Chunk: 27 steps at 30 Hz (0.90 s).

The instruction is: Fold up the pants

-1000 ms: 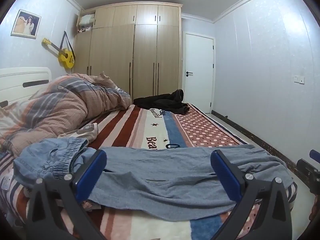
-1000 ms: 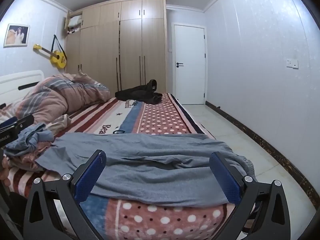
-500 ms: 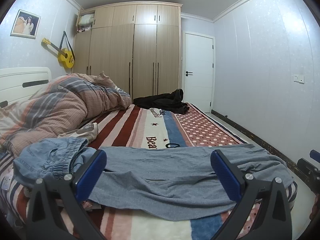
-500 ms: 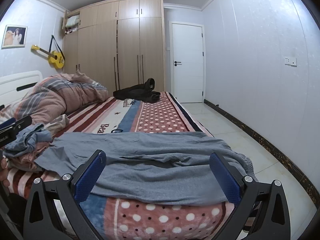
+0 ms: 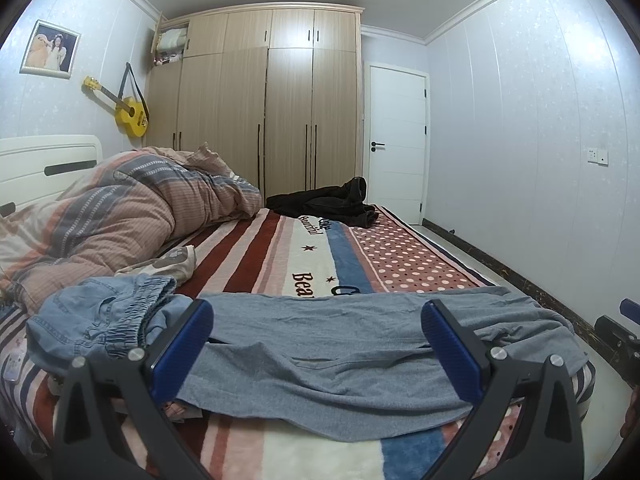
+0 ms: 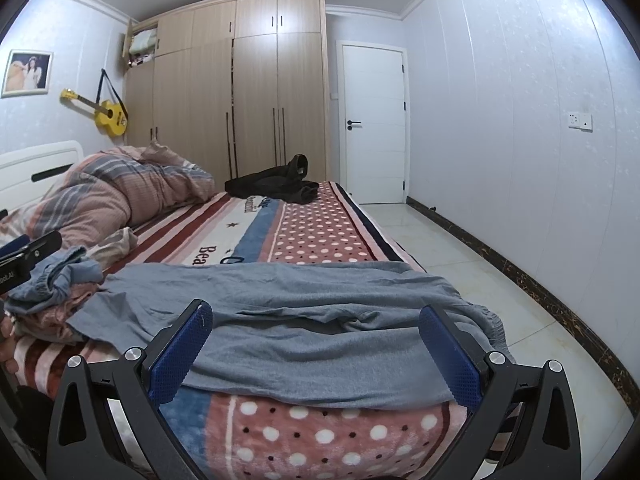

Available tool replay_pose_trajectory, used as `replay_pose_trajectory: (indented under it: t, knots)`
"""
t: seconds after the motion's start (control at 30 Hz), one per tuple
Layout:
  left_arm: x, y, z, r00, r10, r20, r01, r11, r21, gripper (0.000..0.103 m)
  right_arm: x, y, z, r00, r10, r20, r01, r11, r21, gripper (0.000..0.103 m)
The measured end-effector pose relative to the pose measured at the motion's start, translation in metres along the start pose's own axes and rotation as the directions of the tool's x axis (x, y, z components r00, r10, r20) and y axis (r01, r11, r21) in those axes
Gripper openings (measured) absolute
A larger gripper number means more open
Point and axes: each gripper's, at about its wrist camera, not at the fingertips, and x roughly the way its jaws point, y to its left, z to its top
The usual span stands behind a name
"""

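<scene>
**A:** Item one, the task garment?

**B:** Grey soft-knit pants [image 5: 360, 344], laid flat and crosswise along the near edge of the bed [image 5: 304, 452]. Elastic waistband [image 6: 490, 328] at the right-hand near corner, bunched and just over the edge. Fabric wrinkled, a long crease across the middle. The other end lies towards the left edge, beside item two.

**A:** Item two?

**B:** Light blue denim garment with gathered elastic waist [image 5: 100, 320], crumpled, near the left near corner, touching the grey pants.

**A:** Tools?

**B:** Left gripper [image 5: 318, 344], black frame, blue textured pads, fingers spread wide, holding nothing, above the near edge with the pants showing between them. Right gripper [image 6: 316, 346], same build, likewise spread wide and empty, over the waistband end.

**A:** Bed covering?

**B:** Plush blanket in red, cream and blue stripes with a pink dotted panel [image 6: 320, 236].

**A:** Other stock on the bed?

**B:** Pink and grey striped quilt [image 5: 120, 216], heaped by the white headboard [image 5: 48, 164]. Black crumpled clothing [image 5: 328, 202] at the far edge.

**A:** Room fittings?

**B:** Pale wood wardrobe [image 5: 280, 112], white door [image 5: 396, 144], yellow guitar [image 5: 128, 110] and framed photo [image 5: 50, 49] on the left wall.
</scene>
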Motion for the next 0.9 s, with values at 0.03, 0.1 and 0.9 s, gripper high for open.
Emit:
replay_pose_trajectory:
  t: [0.03, 0.1, 0.9]
  knots:
    - [-0.0001, 0.0003, 0.0, 1.0, 0.0, 0.001, 0.0, 1.0, 0.0, 0.102, 0.0001, -0.0004, -0.0004, 1.0, 0.0, 0.0, 0.0, 1.0, 0.0, 0.102]
    - [0.0001, 0.0013, 0.0, 1.0, 0.001, 0.002, -0.001, 1.0, -0.001, 0.102, 0.0, -0.0003, -0.0004, 1.0, -0.001, -0.001, 0.001, 1.0, 0.0, 0.102]
    - [0.005, -0.0014, -0.0015, 1.0, -0.005, -0.01, 0.004, 1.0, -0.011, 0.102, 0.0008, -0.0032, -0.0003, 1.0, 0.003, -0.006, -0.003, 1.0, 0.006, 0.102]
